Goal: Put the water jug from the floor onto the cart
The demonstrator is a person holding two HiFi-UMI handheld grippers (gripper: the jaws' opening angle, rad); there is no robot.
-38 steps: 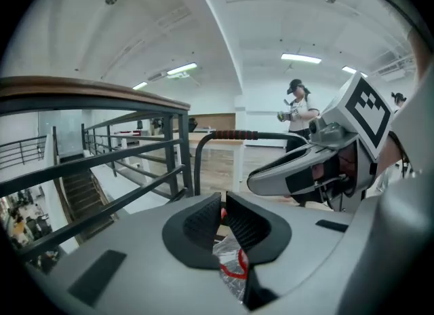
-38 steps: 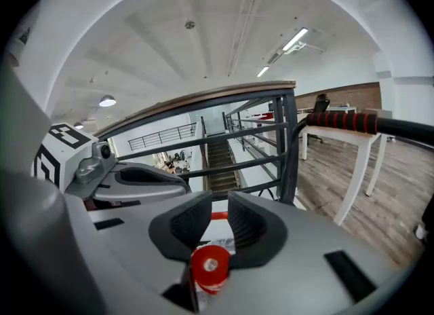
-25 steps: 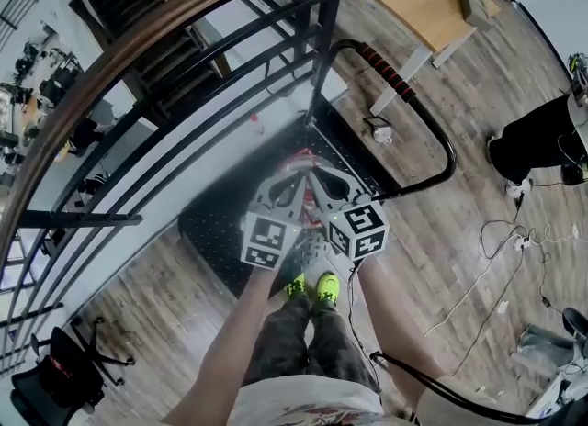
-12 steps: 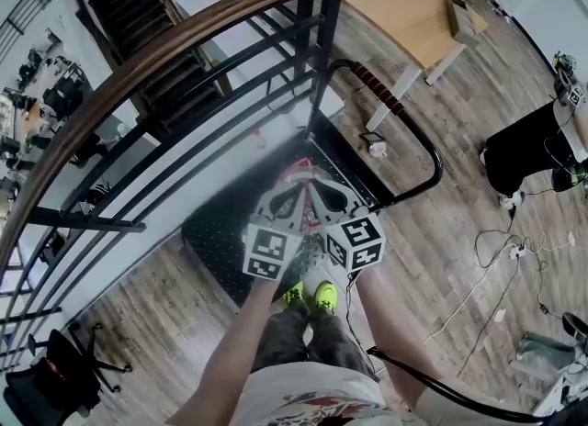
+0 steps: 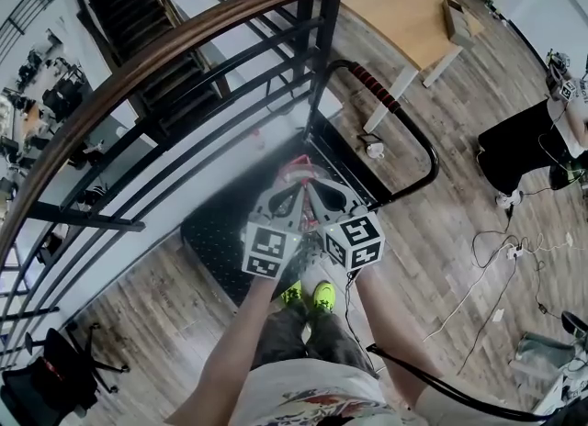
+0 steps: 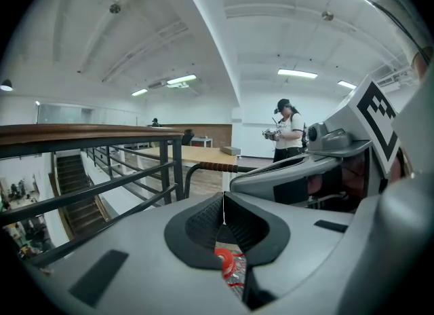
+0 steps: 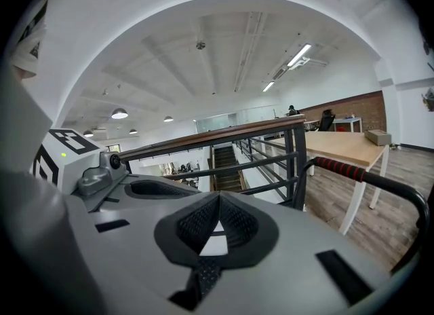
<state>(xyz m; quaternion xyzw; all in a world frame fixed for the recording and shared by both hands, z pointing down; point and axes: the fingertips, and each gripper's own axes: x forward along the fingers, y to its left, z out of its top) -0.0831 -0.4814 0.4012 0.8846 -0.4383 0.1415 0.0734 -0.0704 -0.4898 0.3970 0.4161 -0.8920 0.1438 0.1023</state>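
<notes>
Grey moulded shells form the two tools we hold side by side over the cart (image 5: 216, 227), each carrying a cube (image 5: 269, 250) with square black-and-white markers. Our left gripper (image 6: 223, 201) has its black, finely ribbed pads pressed together into a thin seam. Just beneath them we see the water jug (image 6: 224, 261), of which only a round red cap and a strip of crinkled red-and-white label show. Our right gripper (image 7: 218, 201) is likewise closed at the tips. Its knurled pads meet at a point, and only pale background shows through the small triangular gap below.

In the head view the jug is a reddish patch under the two grey noses, above the cart's black dotted deck. We cannot tell whether it rests there or hangs, nor whether either pair of pads pinches a part of it.

The cart's handle (image 5: 428, 151) is a bent black tube with a red-and-black wrapped grip. Beside it stands a railing (image 5: 184, 37) of dark metal bars under a rounded wooden rail, on a plank floor (image 5: 138, 332).
</notes>
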